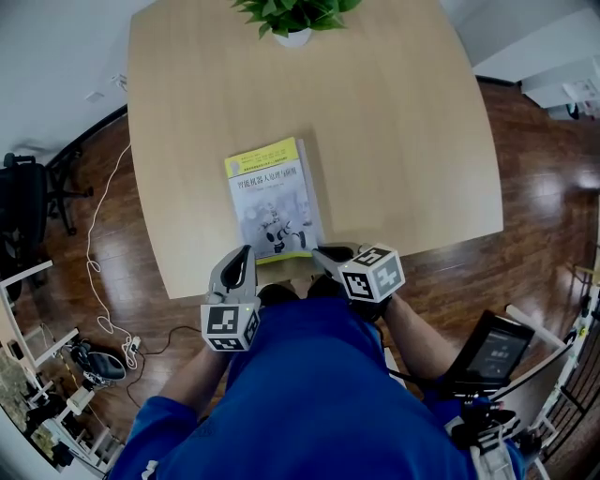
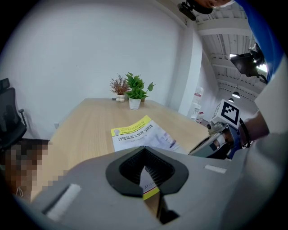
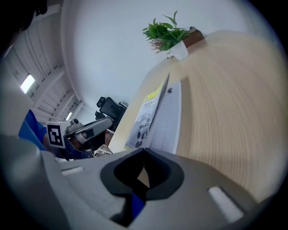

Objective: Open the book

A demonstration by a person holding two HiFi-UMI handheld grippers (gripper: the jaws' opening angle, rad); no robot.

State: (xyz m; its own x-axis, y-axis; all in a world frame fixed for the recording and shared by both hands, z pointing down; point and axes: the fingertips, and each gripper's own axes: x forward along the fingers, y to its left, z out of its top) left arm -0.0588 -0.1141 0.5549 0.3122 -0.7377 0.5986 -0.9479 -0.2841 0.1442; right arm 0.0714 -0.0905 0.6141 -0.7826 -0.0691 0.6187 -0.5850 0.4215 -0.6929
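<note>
At the book's [image 1: 273, 202] near edge, left tongs [image 1: 246, 253] and right tongs [image 1: 320, 251] are hovering, closed and empty. A plant [image 1: 295, 14] is standing well beyond.

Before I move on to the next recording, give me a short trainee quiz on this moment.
1. True or false: the book lies closed on the table.
2. What stands at the table's far edge? A. a potted plant; B. a mug; C. a desk lamp.
3. Fill in: the jaws of the left tool and the right tool, both by the book's near edge, are ____ (open or shut).

Key: 1 true; 2 A; 3 shut.
</note>
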